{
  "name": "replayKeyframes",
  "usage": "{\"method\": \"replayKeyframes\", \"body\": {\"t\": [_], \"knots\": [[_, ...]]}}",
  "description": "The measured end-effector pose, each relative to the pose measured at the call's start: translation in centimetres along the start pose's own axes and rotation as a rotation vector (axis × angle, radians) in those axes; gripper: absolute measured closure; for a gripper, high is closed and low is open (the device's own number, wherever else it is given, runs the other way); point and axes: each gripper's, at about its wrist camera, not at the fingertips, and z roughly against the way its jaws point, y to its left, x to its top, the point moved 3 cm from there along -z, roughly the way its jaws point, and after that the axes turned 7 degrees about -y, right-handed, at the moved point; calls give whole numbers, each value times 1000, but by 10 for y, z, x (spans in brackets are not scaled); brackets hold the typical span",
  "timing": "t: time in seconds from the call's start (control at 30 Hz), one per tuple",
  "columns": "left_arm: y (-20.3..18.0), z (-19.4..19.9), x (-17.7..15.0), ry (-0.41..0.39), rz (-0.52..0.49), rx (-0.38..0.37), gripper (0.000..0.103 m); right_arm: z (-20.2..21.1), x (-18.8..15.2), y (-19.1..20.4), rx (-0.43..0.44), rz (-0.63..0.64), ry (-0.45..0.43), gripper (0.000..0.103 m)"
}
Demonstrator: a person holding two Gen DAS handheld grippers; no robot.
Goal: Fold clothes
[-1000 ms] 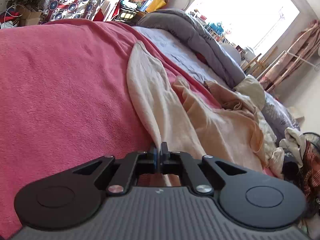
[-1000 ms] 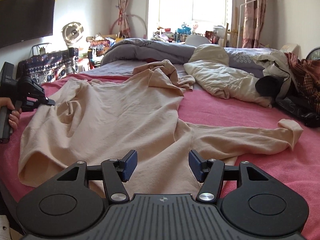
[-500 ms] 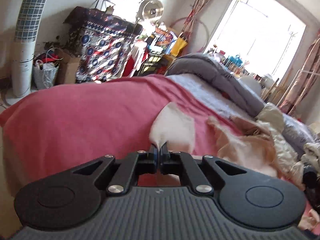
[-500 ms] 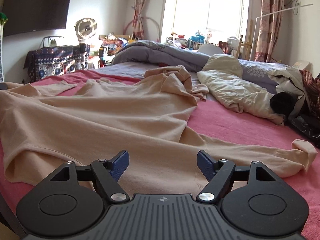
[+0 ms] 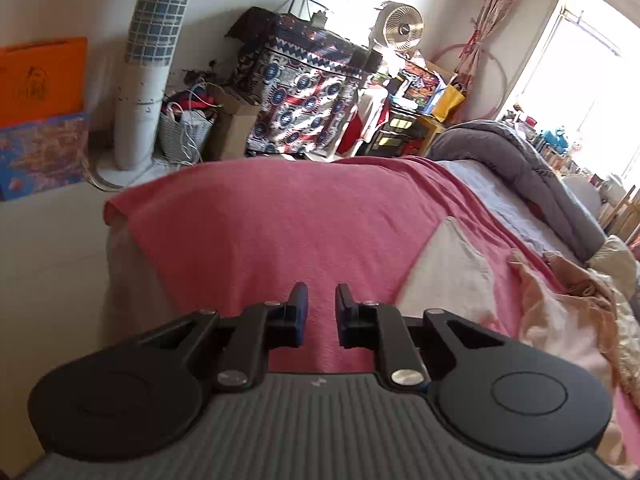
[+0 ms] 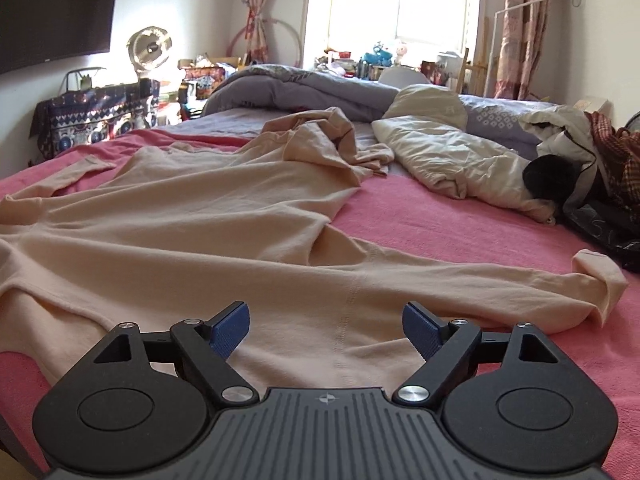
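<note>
Beige long-sleeved top (image 6: 208, 232) spread crosswise just ahead of right gripper (image 6: 326, 330), empty and widening; left gripper (image 5: 321, 306) parting, empty, over pink blanket (image 5: 280, 216).

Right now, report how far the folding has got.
Done: the beige long-sleeved top is spread over the pink blanket, sleeve stretched out to the side. In hand: nothing. The left gripper is opening with only blanket between its jaws, and the right gripper is opening above the top's near edge. Left: every fold, plus the crumpled cream garment behind.
</note>
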Motion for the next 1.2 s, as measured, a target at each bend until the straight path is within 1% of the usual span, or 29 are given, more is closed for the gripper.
{"method": "replayKeyframes", "body": {"t": [0.03, 0.07, 0.1, 0.2, 0.23, 0.27, 0.3, 0.33, 0.4, 0.43, 0.47, 0.5, 0.53, 0.6, 0.67, 0.7, 0.73, 0.77, 0.87, 0.9, 1.0, 1.07, 1.1, 1.2], "knots": [[2, 0, 1, 5, -32, 13, 86, 0, 0, -6, -34, -4, 3, 18], [3, -1, 1, 11, -59, 1, 86, 1, -1, -15, -70, -21, 8, 18], [-1, 3, -1, 23, -88, -41, 86, 3, -2, -23, -102, -41, 12, 18], [-30, 20, -17, 48, -225, -228, 85, 22, -11, -47, -135, -193, 32, 18], [-47, 29, -28, 46, -310, -283, 82, 29, -14, -55, -148, -238, 38, 18], [-63, 39, -38, 43, -396, -336, 79, 40, -17, -54, -167, -239, 35, 18], [-80, 48, -51, 38, -496, -381, 71, 48, -19, -51, -172, -213, 24, 18], [-101, 59, -68, 32, -619, -437, 62, 58, -20, -42, -167, -161, 1, 18], [-137, 80, -103, 15, -837, -541, 56, 78, -20, -19, -143, -55, -48, 18], [-152, 88, -119, 17, -907, -587, 56, 84, -20, -6, -112, -11, -67, 18], [-167, 94, -136, 26, -952, -636, 56, 89, -17, 7, -74, 19, -75, 18], [-175, 99, -147, 37, -970, -674, 55, 90, -18, 18, -38, 38, -73, 18], [-182, 102, -156, 52, -980, -702, 55, 90, -17, 28, -2, 56, -70, 18], [-188, 111, -166, 74, -983, -734, 55, 88, -16, 42, 36, 63, -57, 18], [-189, 116, -168, 61, -984, -717, 48, 86, -17, 51, 63, 62, -39, 18], [-188, 116, -167, 56, -975, -698, 41, 86, -18, 53, 65, 62, -37, 19], [-187, 116, -167, 45, -969, -678, 37, 84, -18, 55, 54, 63, -39, 19], [-187, 116, -167, 20, -974, -638, 36, 82, -18, 56, 35, 62, -43, 20], [-193, 113, -174, -76, -1042, -528, 36, 83, -18, 57, -14, 51, -58, 20], [-196, 111, -177, -99, -1063, -504, 36, 82, -17, 57, -23, 51, -60, 21], [-200, 104, -192, -118, -1157, -433, 37, 80, -16, 58, -77, 65, -57, 21], [-196, 101, -200, -96, -1200, -424, 40, 79, -19, 58, -106, 74, -49, 21], [-193, 103, -203, -100, -1214, -427, 40, 81, -22, 55, -114, 73, -47, 21], [-190, 104, -205, -108, -1219, -414, 40, 83, -25, 53, -131, 58, -59, 21]]}}
